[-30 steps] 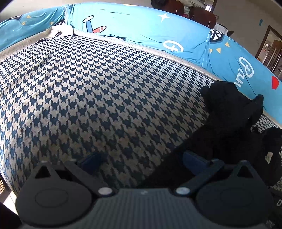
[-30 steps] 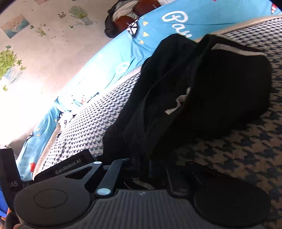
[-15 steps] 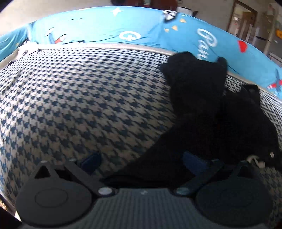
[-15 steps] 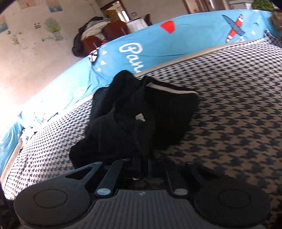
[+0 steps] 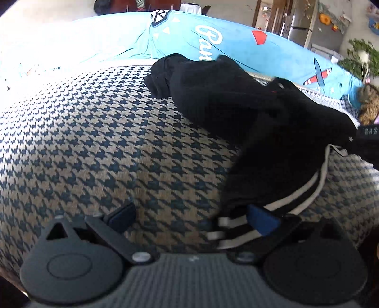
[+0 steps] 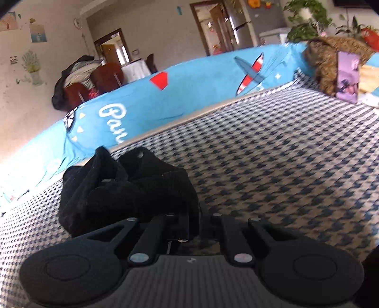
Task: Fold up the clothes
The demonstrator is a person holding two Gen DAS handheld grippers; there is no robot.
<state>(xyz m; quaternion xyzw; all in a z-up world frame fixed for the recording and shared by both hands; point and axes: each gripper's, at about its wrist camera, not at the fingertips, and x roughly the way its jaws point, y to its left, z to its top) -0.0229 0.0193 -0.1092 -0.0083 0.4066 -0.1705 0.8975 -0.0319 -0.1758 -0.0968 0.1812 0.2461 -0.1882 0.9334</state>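
Left wrist view: left gripper (image 5: 193, 219) low over a houndstooth cover (image 5: 94, 142), jaws spread wide apart w/ nothing pinched; one blue pad (image 5: 123, 214) at near left sits over bare cover, the other at near right rests at the striped edge (image 5: 239, 227) of a black garment (image 5: 236, 104). Whether that pad touches the cloth or is just above it: can't tell. Garment lies crumpled, running from the near right, at the gripper, to the far centre, where it ends in a rolled lump close to the cover's far border. White stripes run along its near-right hem. Behind the cover: a blue printed sheet (image 5: 236, 40) w/ white lettering, a red shape and a plane motif. At far right, a brown mottled object (image 5: 368, 104), partly cut off by the frame edge; a black part marked w/ pale letters (image 5: 369, 132) pokes in at the right edge, beside the garment. Right wrist view: right gripper (image 6: 194, 227) w/ fingers drawn together, clamped on a fold of the black garment (image 6: 123, 189), which bunches up to the left and just beyond the fingers. Cloth partly hides the fingertips. Right of the gripper the houndstooth cover (image 6: 284, 154) lies bare out to the far right, where a brown mottled object (image 6: 324, 61) and a purple box (image 6: 347, 78) stand at its far edge. Blue printed sheet (image 6: 177, 99) rises behind; beyond it, chairs w/ dark clothing (image 6: 71, 78), a doorway (image 6: 113, 49) and potted plants (image 6: 305, 16).
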